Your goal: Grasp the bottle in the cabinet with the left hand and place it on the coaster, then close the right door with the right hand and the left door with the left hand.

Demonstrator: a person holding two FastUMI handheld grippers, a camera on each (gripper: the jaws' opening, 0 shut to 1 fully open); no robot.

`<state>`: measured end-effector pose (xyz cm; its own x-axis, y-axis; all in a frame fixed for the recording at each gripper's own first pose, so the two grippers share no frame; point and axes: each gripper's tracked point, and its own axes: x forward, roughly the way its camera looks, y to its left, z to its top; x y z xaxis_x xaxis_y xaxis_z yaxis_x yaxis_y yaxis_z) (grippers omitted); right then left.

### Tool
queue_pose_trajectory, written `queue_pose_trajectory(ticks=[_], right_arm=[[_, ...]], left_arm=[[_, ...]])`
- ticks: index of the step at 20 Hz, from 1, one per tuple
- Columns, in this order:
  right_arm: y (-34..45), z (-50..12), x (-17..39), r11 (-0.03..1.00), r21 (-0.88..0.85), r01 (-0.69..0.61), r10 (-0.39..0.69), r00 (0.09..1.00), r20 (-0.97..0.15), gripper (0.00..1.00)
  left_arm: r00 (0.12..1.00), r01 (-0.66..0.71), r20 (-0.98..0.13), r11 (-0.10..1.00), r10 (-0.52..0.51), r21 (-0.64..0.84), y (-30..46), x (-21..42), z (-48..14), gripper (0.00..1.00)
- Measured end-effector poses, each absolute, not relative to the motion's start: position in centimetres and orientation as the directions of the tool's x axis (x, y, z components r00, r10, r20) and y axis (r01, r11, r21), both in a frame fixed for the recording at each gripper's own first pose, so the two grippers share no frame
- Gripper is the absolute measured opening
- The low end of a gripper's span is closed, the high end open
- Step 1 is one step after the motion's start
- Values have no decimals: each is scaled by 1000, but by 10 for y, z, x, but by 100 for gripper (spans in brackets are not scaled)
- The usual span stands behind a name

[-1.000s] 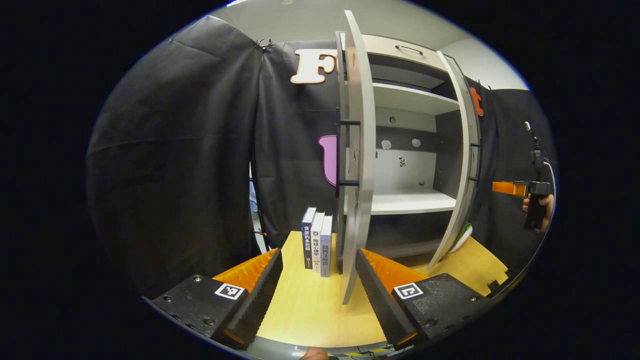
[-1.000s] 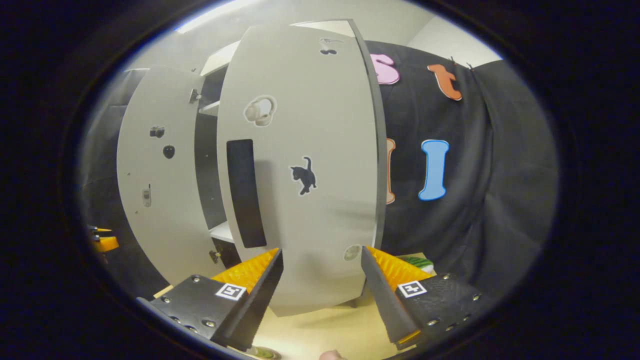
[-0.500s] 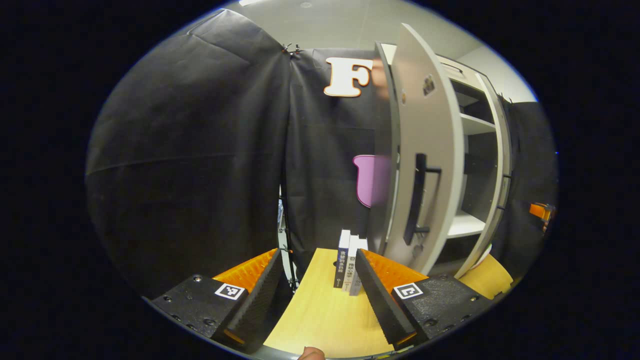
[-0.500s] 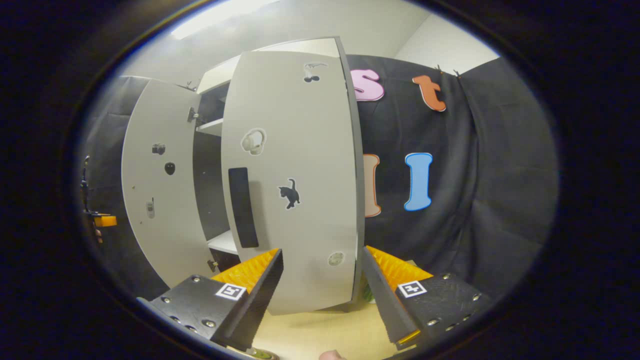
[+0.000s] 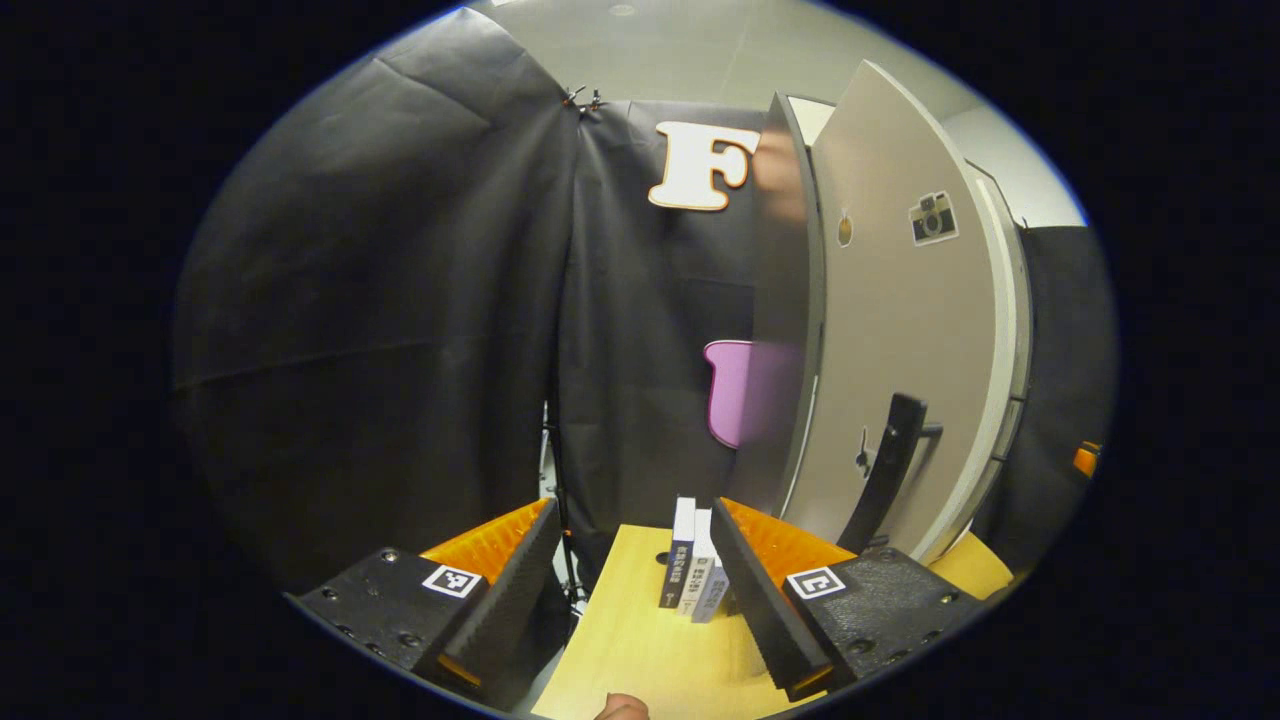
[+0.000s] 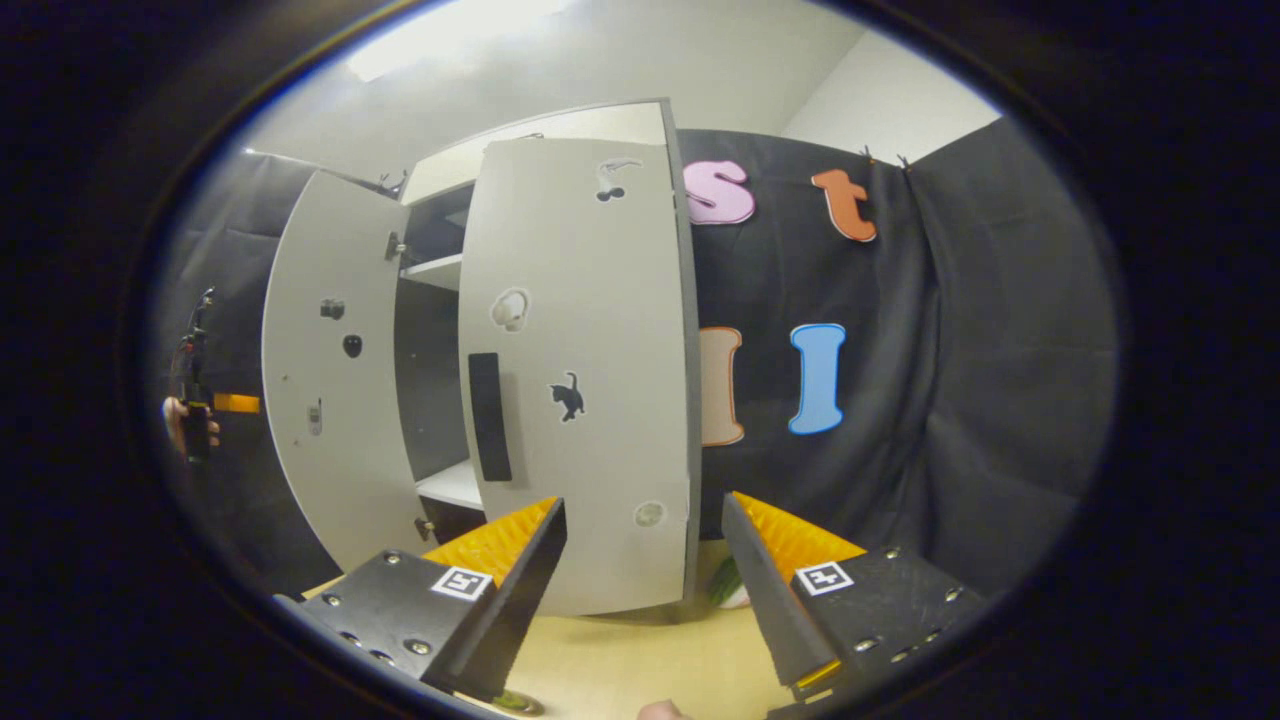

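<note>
though both doors stand partly open, the work now looks to be at the closing stage: no bottle can be made out, and whether it sits on the coaster cannot be told from here. in the right gripper view the right gripper is spread wide and holds nothing, its fingers framing the lower edge of the right door, which stands near and most of the way swung in; whether a finger touches the panel is unclear. beyond it the left door hangs wider, with a dark gap and a shelf between the two. far to the left a hand holds the other tool.

in the left gripper view the left gripper is likewise wide and empty, off to the outer side of the left door, whose black handle is just above the near finger. books stand on the table between the fingers.

my reading: the right door comes first, needing a steady push on its face until it seats; then the left gripper should press the left door's outer face near the handle, keeping clear of the books.
</note>
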<state>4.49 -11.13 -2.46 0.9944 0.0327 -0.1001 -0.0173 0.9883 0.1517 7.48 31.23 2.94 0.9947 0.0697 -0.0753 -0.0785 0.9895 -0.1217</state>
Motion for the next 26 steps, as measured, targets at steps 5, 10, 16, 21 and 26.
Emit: queue_pose_trajectory(ticks=[5, 10, 16, 21, 26], right_arm=[[-133, -29, 34, 991, 135, 25, -11, 995, -101, 95], [-139, -28, 19, 986, 167, 27, -11, 995, -95, 97], [-143, -35, 16, 982, 189, 20, -1, 995, -101, 95], [-140, -41, 21, 982, 188, -2, 22, 994, -105, 94], [-142, -46, 20, 977, 211, -17, 39, 994, -105, 93]], left_arm=[[999, -9, -54, 996, 4, -94, 271, 92, 43, 95], [999, 12, -40, 1000, -12, 12, 239, 101, 45, 89], [997, -10, -82, 993, 1, -115, 228, 95, 38, 88], [997, -23, -77, 996, 17, -83, 219, 94, 43, 92], [998, -16, -66, 996, 10, -90, 192, 91, 45, 91]])
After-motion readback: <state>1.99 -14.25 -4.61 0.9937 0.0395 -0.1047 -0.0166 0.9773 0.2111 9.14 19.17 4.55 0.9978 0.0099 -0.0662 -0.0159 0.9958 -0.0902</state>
